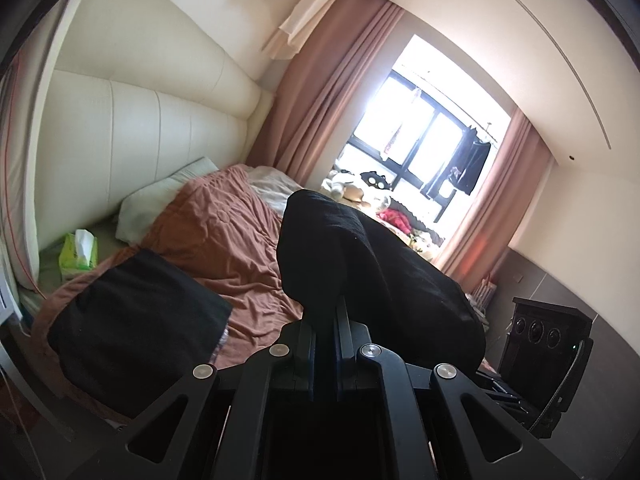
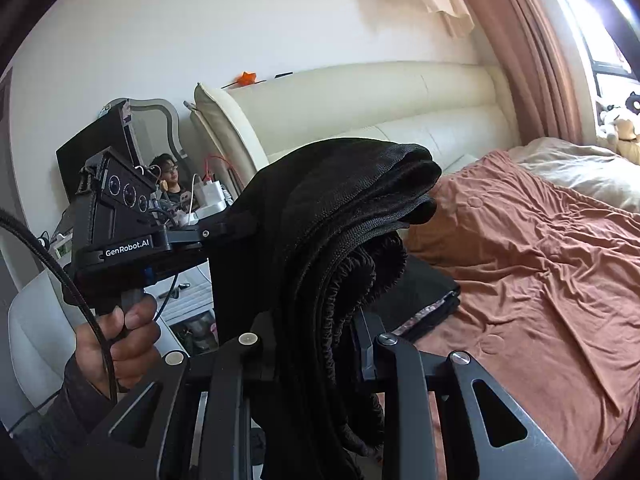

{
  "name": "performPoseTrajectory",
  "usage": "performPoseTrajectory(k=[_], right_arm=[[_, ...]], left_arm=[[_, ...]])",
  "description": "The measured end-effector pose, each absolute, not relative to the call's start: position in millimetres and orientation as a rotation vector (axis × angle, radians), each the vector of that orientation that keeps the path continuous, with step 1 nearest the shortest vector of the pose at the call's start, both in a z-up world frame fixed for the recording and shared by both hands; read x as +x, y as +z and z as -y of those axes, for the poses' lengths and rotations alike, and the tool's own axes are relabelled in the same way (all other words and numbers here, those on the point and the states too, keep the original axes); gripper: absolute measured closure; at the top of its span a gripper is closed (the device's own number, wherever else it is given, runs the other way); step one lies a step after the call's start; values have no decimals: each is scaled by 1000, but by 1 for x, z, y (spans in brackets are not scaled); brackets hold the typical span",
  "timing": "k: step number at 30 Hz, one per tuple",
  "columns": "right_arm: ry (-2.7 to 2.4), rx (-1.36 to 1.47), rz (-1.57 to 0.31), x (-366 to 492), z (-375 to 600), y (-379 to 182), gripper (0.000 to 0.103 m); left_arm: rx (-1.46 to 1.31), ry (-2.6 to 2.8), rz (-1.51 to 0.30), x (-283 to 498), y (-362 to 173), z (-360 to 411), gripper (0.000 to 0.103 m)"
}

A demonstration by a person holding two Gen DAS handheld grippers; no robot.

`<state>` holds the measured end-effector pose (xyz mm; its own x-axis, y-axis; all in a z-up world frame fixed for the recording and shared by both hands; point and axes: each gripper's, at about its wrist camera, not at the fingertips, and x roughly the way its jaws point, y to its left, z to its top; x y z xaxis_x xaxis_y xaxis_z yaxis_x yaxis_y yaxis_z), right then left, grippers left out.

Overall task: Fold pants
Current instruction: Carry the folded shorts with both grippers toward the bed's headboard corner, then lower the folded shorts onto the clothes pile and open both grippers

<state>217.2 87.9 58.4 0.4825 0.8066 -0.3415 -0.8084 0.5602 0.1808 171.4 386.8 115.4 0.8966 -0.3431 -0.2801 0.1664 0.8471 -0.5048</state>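
Bed (image 1: 240, 248) under rumpled rust blanket (image 2: 540, 248).

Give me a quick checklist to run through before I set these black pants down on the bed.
1. Left gripper shut on the black pants: ok.
2. Right gripper shut on the black pants, layers bunched between its fingers: ok.
3. Pants lifted off the brown bedspread: ok.
4. Landing spot: a folded black garment already lies at the near corner of the bed; open bedspread beside it: ok.
5. Fold edges lined up: cannot tell, the fabric is draped and bunched.
6. Tissue box by the headboard out of the way: ok.
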Motion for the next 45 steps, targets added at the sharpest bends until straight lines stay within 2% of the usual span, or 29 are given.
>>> performPoseTrajectory(k=[12, 22, 45], right_arm=[[1074, -29, -465, 280, -185, 27, 82], [1102, 2, -530, 335, -249, -1, 82], [1016, 168, -736, 472, -278, -53, 82]], left_arm=[[-507, -133, -382, 193, 79, -476, 97], [-500, -42, -448, 245, 53, -519, 97], [-491, 16, -684, 413, -19, -522, 96]])
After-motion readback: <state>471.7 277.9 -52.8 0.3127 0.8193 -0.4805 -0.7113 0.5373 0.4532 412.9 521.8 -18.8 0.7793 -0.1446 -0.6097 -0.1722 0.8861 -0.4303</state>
